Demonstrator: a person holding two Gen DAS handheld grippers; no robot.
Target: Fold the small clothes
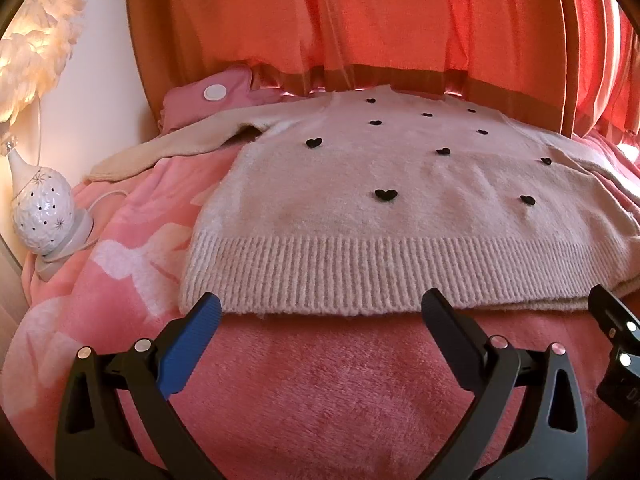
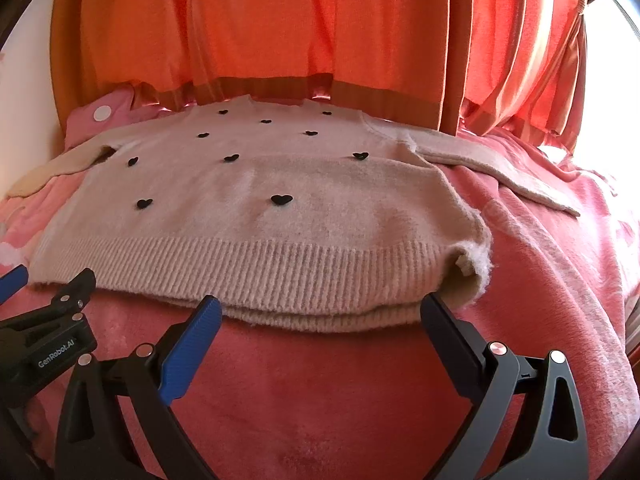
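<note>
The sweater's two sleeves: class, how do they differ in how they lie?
The left sleeve stretches out towards the white lamp; the right sleeve runs out towards the bright window side. The left sleeve's end looks cream, the right one's pale pink. Both lie flat on the pink blanket.

The sweater lies on the blanket, curtain behind, lamp left.

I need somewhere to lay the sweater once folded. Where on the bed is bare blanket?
Bare pink blanket runs along the near side, between the sweater hem and both grippers. More lies right of the hem, below the right sleeve. The left is crowded: left sleeve, lamp, pillow.
</note>
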